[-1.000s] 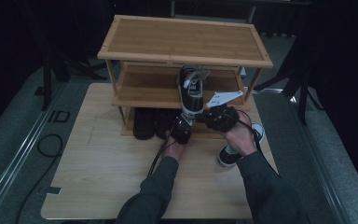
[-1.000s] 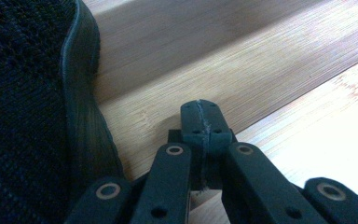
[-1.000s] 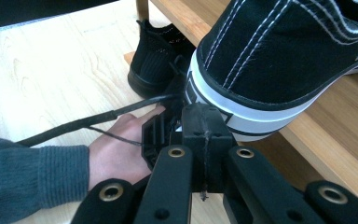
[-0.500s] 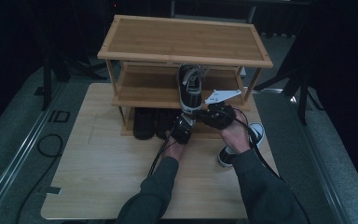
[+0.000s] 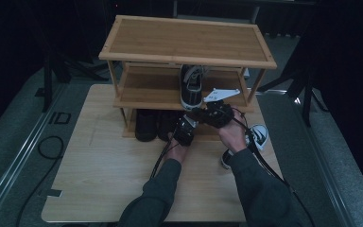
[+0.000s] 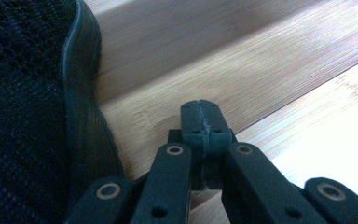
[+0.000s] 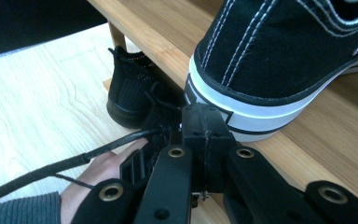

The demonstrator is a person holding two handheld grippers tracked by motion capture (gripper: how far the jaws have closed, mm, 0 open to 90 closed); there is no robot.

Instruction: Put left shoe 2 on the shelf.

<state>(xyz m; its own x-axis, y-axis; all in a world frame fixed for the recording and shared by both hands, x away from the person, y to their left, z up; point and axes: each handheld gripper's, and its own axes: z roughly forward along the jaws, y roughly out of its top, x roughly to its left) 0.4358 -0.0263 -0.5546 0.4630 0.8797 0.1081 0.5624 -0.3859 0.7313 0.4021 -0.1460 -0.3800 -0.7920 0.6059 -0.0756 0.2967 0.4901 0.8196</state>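
Left gripper [image 5: 185, 131]: jaws together, empty, centre frame, low by the black shoes [image 5: 146, 125]
Right gripper [image 5: 213, 113]: jaws together, empty, just right, touching the sneaker's heel
Sneaker [image 5: 191, 86]: above centre, on the rack's [image 5: 187, 47] middle shelf

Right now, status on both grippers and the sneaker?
Both grippers shut, empty: left gripper, right gripper. Black-and-white sneaker on middle shelf, right gripper at its heel. Black shoes below, beside left gripper.
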